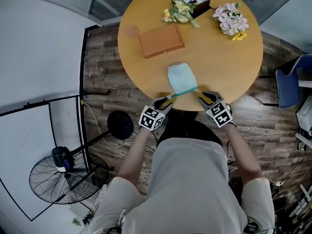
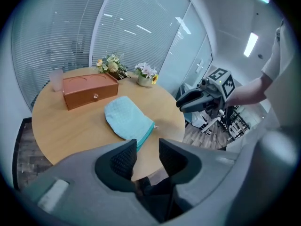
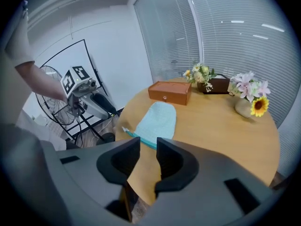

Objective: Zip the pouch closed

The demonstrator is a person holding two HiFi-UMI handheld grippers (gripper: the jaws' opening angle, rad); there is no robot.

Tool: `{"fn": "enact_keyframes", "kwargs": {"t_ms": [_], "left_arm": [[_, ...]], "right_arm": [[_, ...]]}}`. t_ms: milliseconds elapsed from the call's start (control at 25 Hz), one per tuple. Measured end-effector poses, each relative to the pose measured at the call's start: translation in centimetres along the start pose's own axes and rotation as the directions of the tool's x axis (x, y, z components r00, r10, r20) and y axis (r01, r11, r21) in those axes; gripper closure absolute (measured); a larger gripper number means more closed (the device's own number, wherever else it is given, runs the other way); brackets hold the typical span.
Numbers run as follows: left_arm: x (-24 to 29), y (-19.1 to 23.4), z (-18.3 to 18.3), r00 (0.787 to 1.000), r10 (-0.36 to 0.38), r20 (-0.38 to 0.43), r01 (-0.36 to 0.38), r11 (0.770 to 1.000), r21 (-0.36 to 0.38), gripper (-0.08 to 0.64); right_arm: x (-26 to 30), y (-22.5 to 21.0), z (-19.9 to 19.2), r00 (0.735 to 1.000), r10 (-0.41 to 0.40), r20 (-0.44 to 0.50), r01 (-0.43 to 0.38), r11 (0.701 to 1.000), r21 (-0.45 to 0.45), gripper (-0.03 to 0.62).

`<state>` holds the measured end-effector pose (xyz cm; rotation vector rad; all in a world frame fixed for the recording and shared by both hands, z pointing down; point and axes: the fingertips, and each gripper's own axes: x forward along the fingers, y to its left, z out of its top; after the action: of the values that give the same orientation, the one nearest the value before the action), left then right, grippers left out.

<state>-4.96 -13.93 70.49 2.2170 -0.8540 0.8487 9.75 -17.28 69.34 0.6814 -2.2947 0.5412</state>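
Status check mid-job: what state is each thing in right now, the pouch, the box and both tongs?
Pouch: lying flat, zip looks shut.
Box: closed.
Left tongs: open, empty.
Right tongs: open, empty.
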Motion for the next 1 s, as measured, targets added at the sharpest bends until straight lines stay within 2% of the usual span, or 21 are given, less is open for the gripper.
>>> {"fn": "enact_keyframes", "kwargs": {"t_ms": [200,360,640,840,1000], "left_arm": [[-3.3,-2.1,2.1,0.998,0.008,0.062,-0.01,0.999,0.033,0.405],[-6.9,-3.4,4.2,0.988,0.029,0.154,-0.033,0.999,0.026,0.405],[-14.6,-5.3,6.1,0.949,0.095,0.301,-0.087,0.995,-0.039,0.405],[-19.6,-7.6,7.5,0.914,0.11,0.391,-0.115,0.993,-0.01,0.407],[-23.8,-9.5,7.5,0.894,0.13,0.428,-0.145,0.989,0.003,0.407]], "right_arm": [[-3.5,0.8,2.7,0.997,-0.037,0.073,0.033,0.998,0.045,0.483],[-6.4,2.4,5.0,0.988,-0.072,0.137,0.066,0.997,0.051,0.483],[-12.2,6.7,8.4,0.961,-0.157,0.226,0.152,0.988,0.039,0.485],[-15.9,8.9,9.7,0.939,-0.234,0.251,0.227,0.972,0.057,0.488],[-18.7,11.9,10.5,0.924,-0.263,0.278,0.256,0.965,0.06,0.489]]}}
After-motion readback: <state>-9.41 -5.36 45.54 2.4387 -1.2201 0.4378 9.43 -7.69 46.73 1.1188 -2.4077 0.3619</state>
